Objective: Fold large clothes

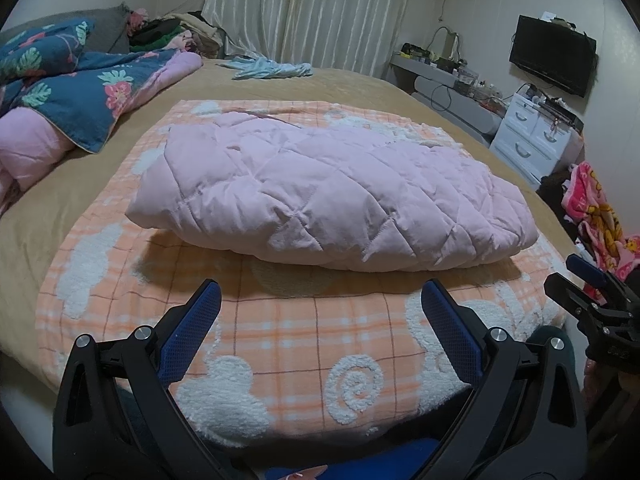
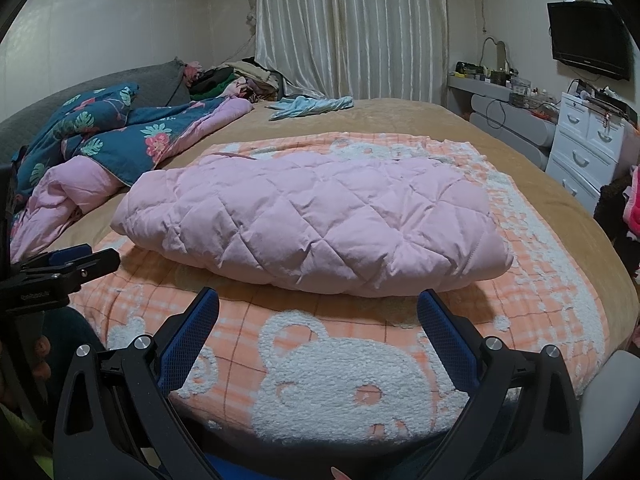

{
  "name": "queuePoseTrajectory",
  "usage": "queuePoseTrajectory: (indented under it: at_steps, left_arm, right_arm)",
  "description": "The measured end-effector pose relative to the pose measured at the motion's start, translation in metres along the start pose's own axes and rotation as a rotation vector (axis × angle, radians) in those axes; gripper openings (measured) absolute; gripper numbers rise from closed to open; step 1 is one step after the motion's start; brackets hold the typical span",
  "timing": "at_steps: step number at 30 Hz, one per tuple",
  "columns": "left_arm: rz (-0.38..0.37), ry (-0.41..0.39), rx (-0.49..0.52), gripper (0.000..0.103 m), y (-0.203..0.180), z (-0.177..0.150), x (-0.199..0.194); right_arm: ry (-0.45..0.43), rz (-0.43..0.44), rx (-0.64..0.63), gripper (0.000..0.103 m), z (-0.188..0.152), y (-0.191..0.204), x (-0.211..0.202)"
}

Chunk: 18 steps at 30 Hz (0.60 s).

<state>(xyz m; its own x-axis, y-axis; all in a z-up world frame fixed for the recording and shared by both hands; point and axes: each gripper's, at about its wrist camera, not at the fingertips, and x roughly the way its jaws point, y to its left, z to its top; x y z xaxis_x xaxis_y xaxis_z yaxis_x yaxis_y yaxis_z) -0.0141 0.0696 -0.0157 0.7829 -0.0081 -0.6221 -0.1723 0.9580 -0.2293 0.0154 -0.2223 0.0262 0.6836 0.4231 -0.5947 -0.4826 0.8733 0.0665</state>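
My left claw and right claw both hung wide and empty just short of the pink jacket, which lay as a thick folded bundle on the orange blanket on the bed. The padding looked springy, so I judged the fold could puff open if nudged. A low grab might also have pinched the blanket with the jacket and dragged both across the bed.

A home bedroom: bed, curtains, wall television, white dresser.
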Motion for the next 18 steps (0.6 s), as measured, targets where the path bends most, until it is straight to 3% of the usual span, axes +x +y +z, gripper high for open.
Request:
queuePoseTrajectory:
  at_steps: [8, 12, 14, 18]
  left_arm:
    - [0.042, 0.005, -0.066, 0.094, 0.025, 0.004, 0.007]
    - [0.139, 0.001, -0.153, 0.094, 0.075, 0.022, 0.019]
    - [0.207, 0.0, -0.215, 0.094, 0.116, 0.036, 0.025]
    - [0.374, -0.001, -0.319, 0.094, 0.213, 0.063, 0.038]
  right_arm:
    - [-0.018, -0.075, 0.088, 0.099, -0.001, -0.033, -0.005]
    - [-0.028, -0.182, 0.223, 0.099, -0.006, -0.1, -0.011]
    - [-0.027, -0.283, 0.314, 0.099, -0.014, -0.151, -0.015]
    - [0.039, -0.659, 0.498, 0.099, -0.058, -0.293, -0.024]
